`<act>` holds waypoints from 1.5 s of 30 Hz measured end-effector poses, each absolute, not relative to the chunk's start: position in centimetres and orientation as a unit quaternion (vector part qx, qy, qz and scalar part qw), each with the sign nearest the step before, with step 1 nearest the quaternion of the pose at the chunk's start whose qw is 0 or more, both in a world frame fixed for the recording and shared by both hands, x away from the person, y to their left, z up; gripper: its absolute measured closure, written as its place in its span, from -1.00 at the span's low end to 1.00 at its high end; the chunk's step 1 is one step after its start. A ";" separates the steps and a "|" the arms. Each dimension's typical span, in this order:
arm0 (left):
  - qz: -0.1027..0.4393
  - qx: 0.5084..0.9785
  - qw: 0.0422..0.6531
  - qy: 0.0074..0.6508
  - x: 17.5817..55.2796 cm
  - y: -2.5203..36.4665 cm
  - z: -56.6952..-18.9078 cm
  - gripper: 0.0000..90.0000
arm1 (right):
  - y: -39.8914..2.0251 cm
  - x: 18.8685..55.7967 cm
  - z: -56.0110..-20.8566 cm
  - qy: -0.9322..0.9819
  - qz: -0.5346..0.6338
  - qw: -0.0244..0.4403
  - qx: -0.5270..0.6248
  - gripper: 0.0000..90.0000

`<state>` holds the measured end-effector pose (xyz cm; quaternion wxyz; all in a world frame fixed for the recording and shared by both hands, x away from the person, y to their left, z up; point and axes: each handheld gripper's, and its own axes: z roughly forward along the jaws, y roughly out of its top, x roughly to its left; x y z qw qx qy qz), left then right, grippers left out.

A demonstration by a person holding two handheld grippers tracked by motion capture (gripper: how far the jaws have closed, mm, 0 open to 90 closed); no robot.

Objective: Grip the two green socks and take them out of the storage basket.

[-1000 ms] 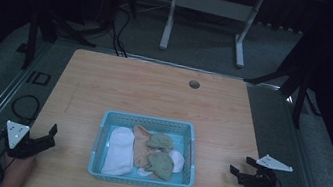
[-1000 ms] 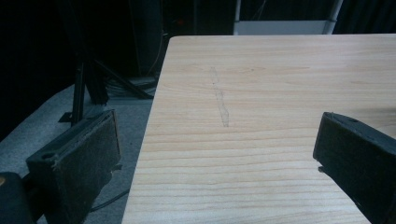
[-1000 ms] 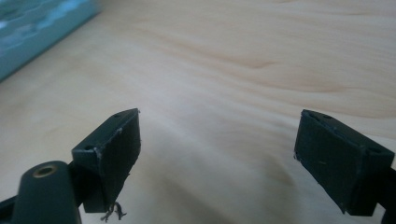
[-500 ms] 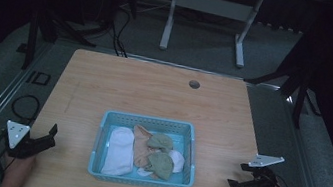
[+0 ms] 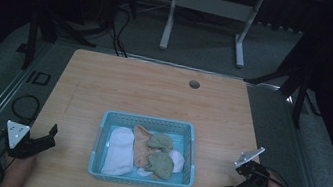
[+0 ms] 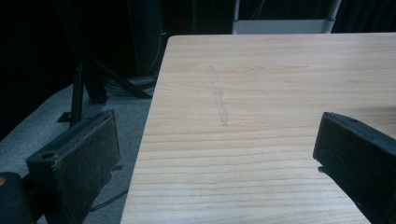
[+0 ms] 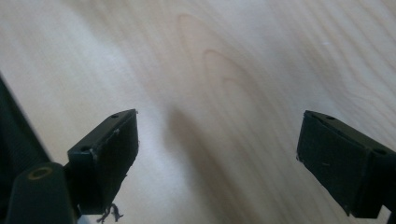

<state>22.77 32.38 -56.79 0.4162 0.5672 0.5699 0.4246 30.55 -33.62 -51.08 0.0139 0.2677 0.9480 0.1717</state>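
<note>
A light blue basket [image 5: 149,120] sits on the wooden table near its front edge. Inside lie a white sock [image 5: 120,150], a peach sock [image 5: 140,145] and two green socks [image 5: 162,141], with more white cloth under them. My left gripper [image 5: 50,137] rests at the table's front left corner, open and holding nothing; in the left gripper view [image 6: 219,154] its jaws stand wide apart over bare wood at the table's left edge. My right gripper [image 5: 234,181] is open near the front right corner, tipped down over the tabletop [image 7: 217,154].
The table [image 5: 154,91] has a round cable hole [image 5: 194,84] at the back right. A white desk frame [image 5: 208,9] stands on the dark floor behind. Cables [image 5: 26,101] lie on the floor at the left.
My right gripper has moved back toward the front edge and tilted its jaws down at the table. The left gripper and the basket have not moved.
</note>
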 end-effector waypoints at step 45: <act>0.424 0.568 0.417 0.569 22.8 32.4 -56.8 -0.99 | -23.6 31.2 -42.7 0.980 0.154 0.013 0.129 -0.68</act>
